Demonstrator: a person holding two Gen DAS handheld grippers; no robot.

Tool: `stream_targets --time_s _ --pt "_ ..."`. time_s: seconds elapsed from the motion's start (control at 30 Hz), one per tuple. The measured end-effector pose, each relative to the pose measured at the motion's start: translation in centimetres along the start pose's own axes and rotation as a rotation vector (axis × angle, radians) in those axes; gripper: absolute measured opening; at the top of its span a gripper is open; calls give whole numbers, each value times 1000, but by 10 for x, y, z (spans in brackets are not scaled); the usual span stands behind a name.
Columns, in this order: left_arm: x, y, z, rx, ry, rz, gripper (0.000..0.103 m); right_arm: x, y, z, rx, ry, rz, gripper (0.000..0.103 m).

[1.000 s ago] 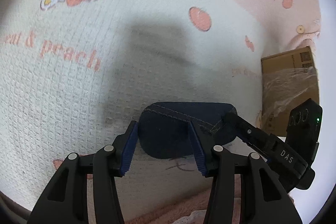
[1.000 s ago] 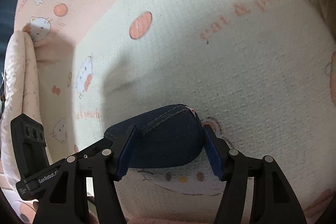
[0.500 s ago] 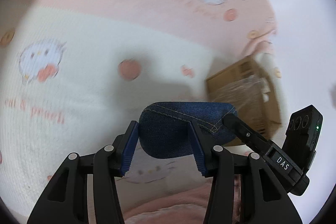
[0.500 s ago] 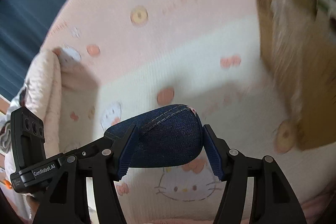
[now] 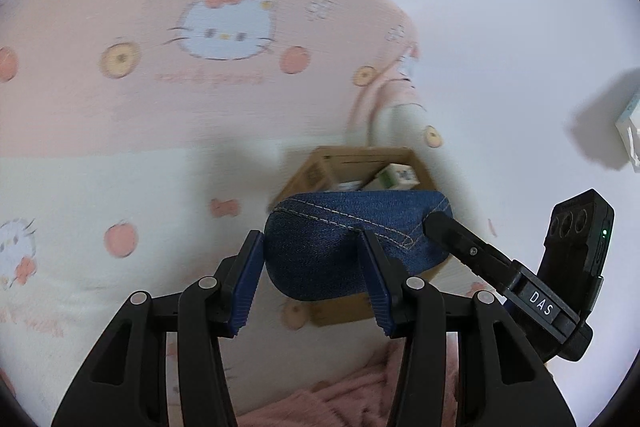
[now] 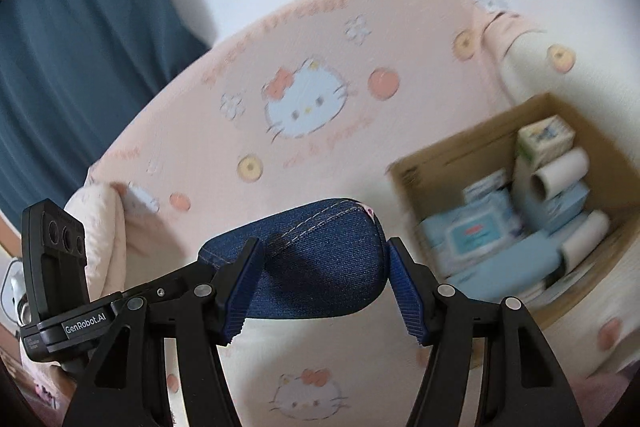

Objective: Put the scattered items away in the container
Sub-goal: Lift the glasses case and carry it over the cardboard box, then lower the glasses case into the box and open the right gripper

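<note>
A padded blue denim pouch (image 5: pixel 336 251) is held between both grippers, lifted off the sofa seat. My left gripper (image 5: pixel 312 283) is shut on its left end. My right gripper (image 6: pixel 324 291) is shut on its right end (image 6: pixel 320 267). The right gripper's body shows in the left wrist view (image 5: pixel 532 291), and the left gripper's body shows in the right wrist view (image 6: pixel 80 311). A brown cardboard box (image 6: pixel 472 155) stands on the seat to the right and holds tissue packs, wipes and paper rolls. In the left wrist view the box (image 5: pixel 308 175) sits just behind the pouch.
The sofa has a pink and white Hello Kitty cover (image 6: pixel 304 103). A blue curtain (image 6: pixel 72 39) hangs at the left. A white wall (image 5: pixel 500 7) rises behind the sofa. A pink fluffy fabric (image 5: pixel 320 403) lies at the near edge.
Both grippers have lifted the denim pouch off the seat and tilted up. The cardboard box has come into fuller view, with its inside now visible.
</note>
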State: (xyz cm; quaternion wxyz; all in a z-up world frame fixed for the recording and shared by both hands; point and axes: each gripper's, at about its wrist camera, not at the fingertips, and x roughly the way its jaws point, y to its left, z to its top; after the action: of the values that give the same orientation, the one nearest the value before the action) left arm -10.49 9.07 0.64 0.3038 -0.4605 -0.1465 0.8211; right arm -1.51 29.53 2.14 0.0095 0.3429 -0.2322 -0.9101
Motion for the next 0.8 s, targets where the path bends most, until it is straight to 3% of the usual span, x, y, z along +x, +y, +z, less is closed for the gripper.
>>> stream_targets --time_s 0.43,0.6,0.8 --pt "128 -87 41 97 153 -34 52 0 -134 49 164 53 -58 61" --pt "169 -102 49 124 188 -12 52 21 -179 60 237 85 -49 61" --pt "191 -102 58 130 200 17 52 48 -202 74 245 124 -23 61"
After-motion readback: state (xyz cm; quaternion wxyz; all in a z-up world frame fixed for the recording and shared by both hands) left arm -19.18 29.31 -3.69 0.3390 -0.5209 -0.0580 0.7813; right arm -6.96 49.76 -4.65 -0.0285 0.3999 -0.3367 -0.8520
